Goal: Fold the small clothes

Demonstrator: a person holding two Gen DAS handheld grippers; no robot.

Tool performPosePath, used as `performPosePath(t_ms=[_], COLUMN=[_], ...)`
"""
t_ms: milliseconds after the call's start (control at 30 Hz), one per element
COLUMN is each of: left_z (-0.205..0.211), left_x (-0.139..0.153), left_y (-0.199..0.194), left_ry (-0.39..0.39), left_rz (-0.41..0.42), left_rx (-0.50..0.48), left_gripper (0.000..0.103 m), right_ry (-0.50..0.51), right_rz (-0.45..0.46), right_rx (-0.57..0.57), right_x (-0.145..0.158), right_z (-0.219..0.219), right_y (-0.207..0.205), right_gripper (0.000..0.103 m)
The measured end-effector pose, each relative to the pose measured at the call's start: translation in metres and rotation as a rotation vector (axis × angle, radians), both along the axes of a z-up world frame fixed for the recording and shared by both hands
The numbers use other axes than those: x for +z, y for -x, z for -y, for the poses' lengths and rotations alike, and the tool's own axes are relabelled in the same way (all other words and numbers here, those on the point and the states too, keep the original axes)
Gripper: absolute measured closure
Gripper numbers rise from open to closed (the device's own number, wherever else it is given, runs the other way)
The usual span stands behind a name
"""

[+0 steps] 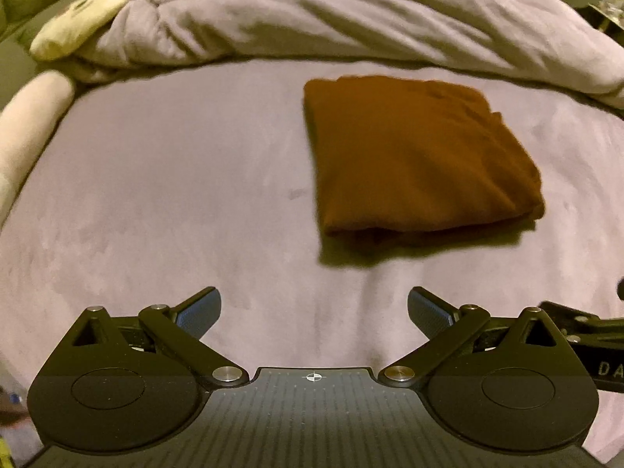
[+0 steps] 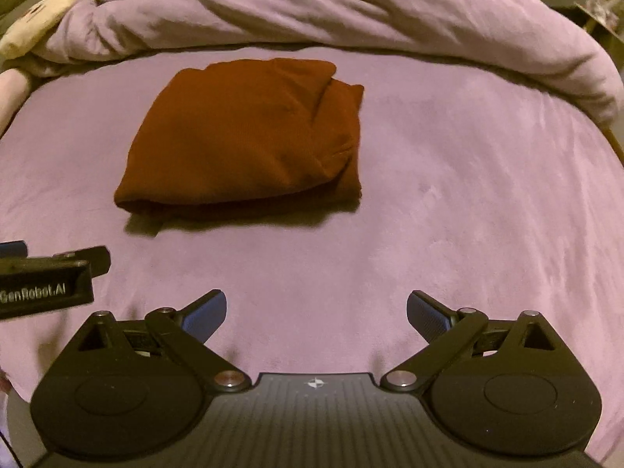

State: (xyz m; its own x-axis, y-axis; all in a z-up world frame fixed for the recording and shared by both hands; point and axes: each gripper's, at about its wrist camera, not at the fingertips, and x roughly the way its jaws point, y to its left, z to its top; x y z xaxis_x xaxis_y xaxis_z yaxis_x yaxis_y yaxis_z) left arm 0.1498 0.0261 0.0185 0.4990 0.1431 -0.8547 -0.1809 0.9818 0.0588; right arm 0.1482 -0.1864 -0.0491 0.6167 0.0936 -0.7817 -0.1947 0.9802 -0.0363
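Folded brown garment [image 1: 421, 156] lies flat, well ahead of both grippers' released jaws.

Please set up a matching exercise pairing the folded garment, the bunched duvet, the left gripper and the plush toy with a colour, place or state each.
Things:
1. folded garment
2. bunched duvet
3. left gripper
4. plush toy

Descriptions:
A. cream, far left by the duvet
B. open, holding nothing
C. rust brown, lying on the sheet
D. lilac, heaped along the far side

Pairs: 1-C, 2-D, 3-B, 4-A
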Motion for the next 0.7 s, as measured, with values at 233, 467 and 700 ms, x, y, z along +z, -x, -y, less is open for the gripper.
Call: performPosePath(t_ms=[233, 467, 700], left_z=[-0.008, -0.013, -0.015], left_x=[0.005, 0.006, 0.01], left_y=[-0.001, 0.0, 0.003], left_ry=[0.068, 0.058, 0.068], left_rz=[-0.012, -0.028, -0.022], left_rx=[-0.004, 0.015, 0.024], left_gripper=[0.0, 0.0, 0.0], right_ry=[0.012, 0.028, 0.025], right_rz=[0.009, 0.01, 0.013], right_rx=[0.019, 0.011, 0.004], right_x=[0.011, 0.013, 0.017], right_z=[-0.01, -0.013, -0.011], right_y=[0.005, 0.004, 0.006], right_gripper=[0.004, 0.004, 0.004])
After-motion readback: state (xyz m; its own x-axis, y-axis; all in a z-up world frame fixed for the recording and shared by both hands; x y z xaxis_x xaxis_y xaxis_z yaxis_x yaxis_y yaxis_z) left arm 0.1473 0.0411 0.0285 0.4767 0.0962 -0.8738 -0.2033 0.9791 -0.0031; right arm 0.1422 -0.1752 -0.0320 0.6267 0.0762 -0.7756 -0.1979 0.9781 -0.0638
